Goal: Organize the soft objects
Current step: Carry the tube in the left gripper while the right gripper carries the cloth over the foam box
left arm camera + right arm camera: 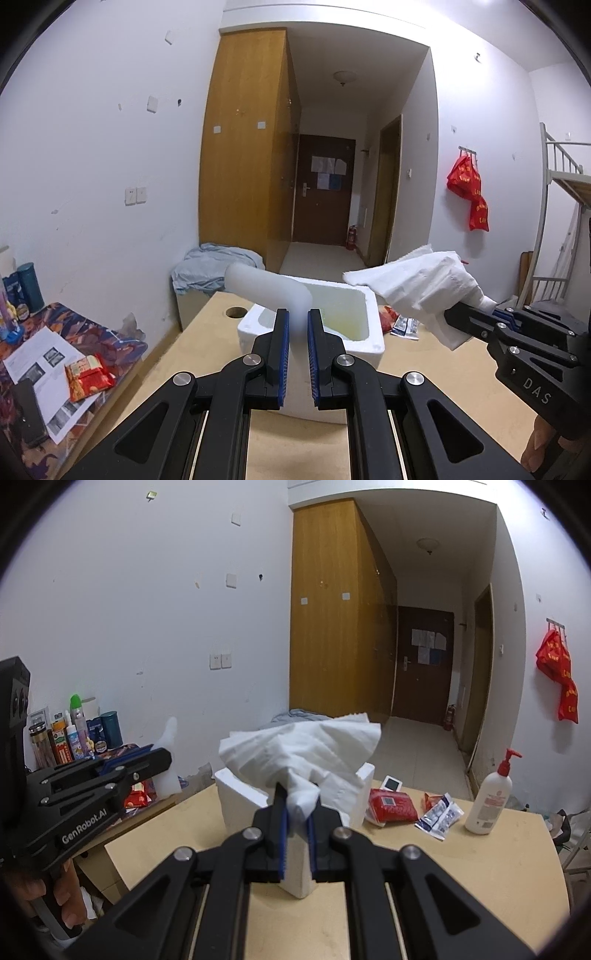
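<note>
My left gripper (297, 314) is shut on a white foam tube (266, 287) that bends up and to the left above the white foam box (364, 295) on the wooden table. My right gripper (297, 794) is shut on a crumpled white tissue cloth (306, 746), held above the box (236, 797). In the left wrist view the right gripper (476, 314) and its cloth (417, 284) hang just right of the box. In the right wrist view the left gripper (162, 758) shows at the left with the tube's white end (168, 738).
On the table (461, 878) right of the box lie a red packet (391, 805), a small sachet (439, 818) and a white pump bottle (489, 801). A side desk at the left holds papers, a red snack bag (88, 376) and bottles. A blue cloth (210, 266) lies behind.
</note>
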`<state>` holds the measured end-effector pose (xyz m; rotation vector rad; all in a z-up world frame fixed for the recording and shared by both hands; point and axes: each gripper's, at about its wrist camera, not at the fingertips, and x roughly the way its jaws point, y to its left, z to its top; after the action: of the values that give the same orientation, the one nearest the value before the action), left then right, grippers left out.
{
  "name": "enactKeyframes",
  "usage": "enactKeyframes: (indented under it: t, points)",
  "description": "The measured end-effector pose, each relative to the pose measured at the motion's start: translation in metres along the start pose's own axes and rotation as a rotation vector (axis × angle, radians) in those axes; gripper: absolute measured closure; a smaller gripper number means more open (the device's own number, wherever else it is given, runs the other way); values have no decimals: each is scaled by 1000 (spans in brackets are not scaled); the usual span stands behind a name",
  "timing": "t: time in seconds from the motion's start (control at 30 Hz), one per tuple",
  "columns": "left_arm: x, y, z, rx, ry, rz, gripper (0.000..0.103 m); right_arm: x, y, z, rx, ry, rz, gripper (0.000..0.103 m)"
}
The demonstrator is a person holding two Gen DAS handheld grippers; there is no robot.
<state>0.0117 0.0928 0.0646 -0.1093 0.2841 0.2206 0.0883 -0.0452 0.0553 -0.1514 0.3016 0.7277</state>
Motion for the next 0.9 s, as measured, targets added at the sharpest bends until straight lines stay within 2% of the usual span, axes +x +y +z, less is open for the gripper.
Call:
enactKeyframes:
  t: [0.9]
  points:
    - [73, -13, 15, 31, 41, -33, 93, 54, -24, 10, 26, 42, 8, 91]
